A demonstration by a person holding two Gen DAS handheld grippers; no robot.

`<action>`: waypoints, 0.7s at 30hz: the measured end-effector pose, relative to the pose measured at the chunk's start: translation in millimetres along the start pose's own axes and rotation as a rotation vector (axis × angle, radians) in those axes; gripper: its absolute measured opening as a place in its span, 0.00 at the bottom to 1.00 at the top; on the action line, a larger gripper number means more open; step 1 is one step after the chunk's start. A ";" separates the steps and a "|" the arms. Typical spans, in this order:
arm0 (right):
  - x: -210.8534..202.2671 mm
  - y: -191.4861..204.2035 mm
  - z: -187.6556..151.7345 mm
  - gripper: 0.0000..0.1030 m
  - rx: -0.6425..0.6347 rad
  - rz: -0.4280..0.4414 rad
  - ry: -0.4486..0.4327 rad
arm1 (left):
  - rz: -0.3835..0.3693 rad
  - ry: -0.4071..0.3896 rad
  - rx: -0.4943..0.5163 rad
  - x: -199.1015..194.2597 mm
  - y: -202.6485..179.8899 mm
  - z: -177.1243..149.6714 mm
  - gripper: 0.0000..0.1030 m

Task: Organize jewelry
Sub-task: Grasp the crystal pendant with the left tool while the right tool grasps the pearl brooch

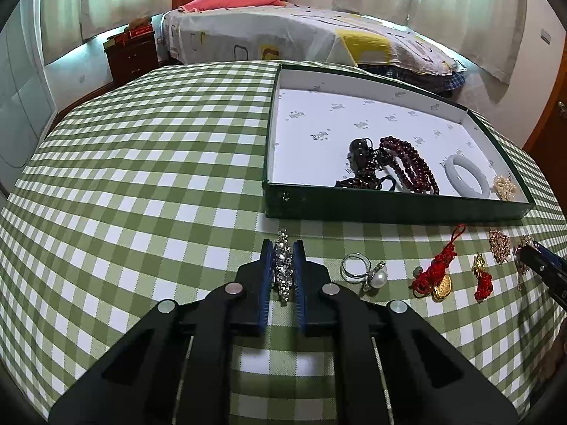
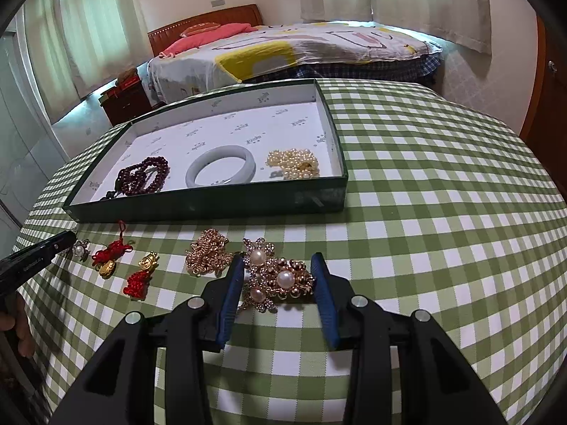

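We look down steeply along our left gripper (image 1: 283, 248), its blue pads clamped on a rhinestone bracelet (image 1: 283, 265) that lies lengthwise between them on the green checked tablecloth (image 1: 141, 194). At two o'clock from that grip sits the green tray (image 1: 389, 209), holding dark red beads (image 1: 407, 163), a white bangle (image 1: 467, 173) and a small cluster of pearls (image 1: 505, 186). At three o'clock a pearl ring (image 1: 365, 272) lies near, then a red knot charm (image 1: 434, 276) further along.

Our right gripper (image 2: 280, 269) also tilts steeply down, jaws part open and set to either side of a gold pearl brooch (image 2: 280, 279); whether the pads touch it, we cannot tell. A gold chain pile (image 2: 207, 256) lies just beside its left finger, at ten o'clock. The tray's front wall (image 2: 212, 205) stands at twelve o'clock.
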State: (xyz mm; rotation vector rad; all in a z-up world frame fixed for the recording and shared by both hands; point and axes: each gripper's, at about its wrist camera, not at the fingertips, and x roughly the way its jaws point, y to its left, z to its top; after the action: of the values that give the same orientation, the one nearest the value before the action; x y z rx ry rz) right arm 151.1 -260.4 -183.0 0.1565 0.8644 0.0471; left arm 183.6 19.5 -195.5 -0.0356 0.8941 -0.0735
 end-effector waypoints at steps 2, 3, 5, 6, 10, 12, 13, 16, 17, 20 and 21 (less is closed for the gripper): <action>-0.2 0.7 -0.4 0.38 -0.001 -0.001 -0.001 | -0.012 -0.001 -0.001 -0.8 0.0 -0.4 0.11; -0.4 0.8 -0.6 0.38 -0.002 -0.001 -0.003 | -0.016 -0.002 0.000 -1.3 -0.2 -0.7 0.11; -1.3 0.8 -0.6 0.38 0.000 -0.003 -0.008 | -0.018 -0.011 -0.003 -3.3 -0.4 -1.2 0.11; -1.9 0.6 -0.7 0.38 0.000 -0.003 -0.011 | -0.019 -0.017 -0.006 -4.9 -0.3 -1.8 0.11; -6.9 1.6 -0.8 0.38 0.003 -0.002 -0.031 | -0.024 -0.029 -0.011 -12.8 0.9 -5.1 0.11; -13.0 1.8 -0.4 0.38 0.004 -0.001 -0.049 | -0.027 -0.041 -0.014 -19.7 1.1 -6.8 0.11; -16.4 2.4 0.2 0.38 0.003 0.000 -0.059 | -0.032 -0.049 -0.015 -24.2 1.0 -6.5 0.11; -26.1 4.3 3.6 0.38 0.001 0.003 -0.083 | -0.041 -0.073 -0.017 -35.0 -0.7 -3.0 0.11; -30.2 5.1 5.0 0.38 -0.001 0.004 -0.092 | -0.048 -0.086 -0.019 -41.4 -1.6 -1.0 0.11; -41.3 9.1 9.6 0.38 -0.008 0.010 -0.120 | -0.059 -0.120 -0.017 -54.6 -5.3 6.1 0.11; -43.8 10.0 11.6 0.38 -0.009 0.011 -0.128 | -0.062 -0.132 -0.015 -58.9 -6.9 8.7 0.11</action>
State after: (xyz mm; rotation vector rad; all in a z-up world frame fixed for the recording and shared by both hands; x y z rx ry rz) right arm 131.7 -256.5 -141.0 0.1537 0.7359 0.0506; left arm 153.3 17.3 -143.9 -0.0819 0.7617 -0.1210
